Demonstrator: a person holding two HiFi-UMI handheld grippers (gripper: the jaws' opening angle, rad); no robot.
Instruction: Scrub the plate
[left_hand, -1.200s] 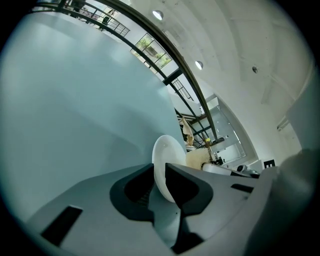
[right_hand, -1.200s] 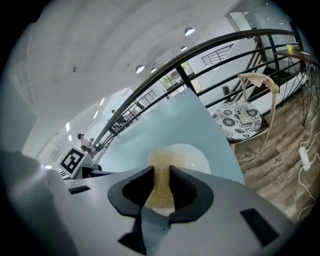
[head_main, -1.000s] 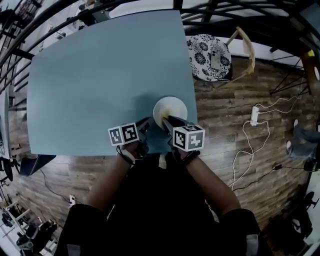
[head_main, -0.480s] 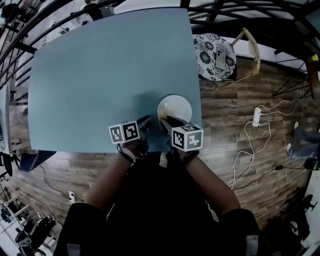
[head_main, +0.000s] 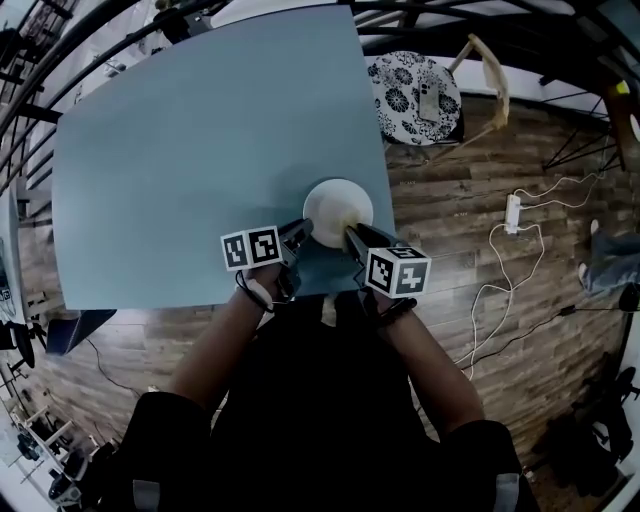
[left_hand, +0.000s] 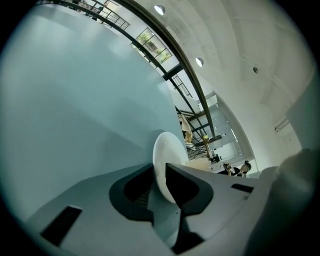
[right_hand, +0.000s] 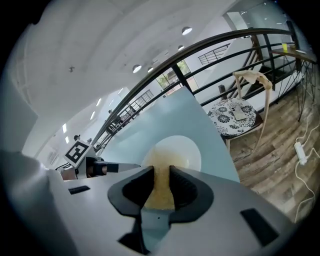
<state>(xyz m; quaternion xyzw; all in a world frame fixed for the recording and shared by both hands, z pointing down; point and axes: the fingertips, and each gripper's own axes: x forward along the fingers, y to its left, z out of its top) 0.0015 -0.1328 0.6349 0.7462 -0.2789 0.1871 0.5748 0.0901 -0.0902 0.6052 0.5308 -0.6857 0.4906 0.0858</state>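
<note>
Left tool (left_hand: 159, 166) is clamped on the rim of the white plate (head_main: 338, 208), which sits near the front right edge of the pale blue table (head_main: 180, 150). Right tool (right_hand: 161, 168) grips a yellowish sponge (right_hand: 160, 192) pressed onto the plate. Wood-plank floor (head_main: 450, 250) surrounds the table, and a floral-topped stool (head_main: 405, 95) stands just beside it.

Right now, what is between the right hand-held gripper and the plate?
A yellow sponge, clamped in the jaws of the right hand-held gripper and reaching onto the plate. The right gripper view shows it.
</note>
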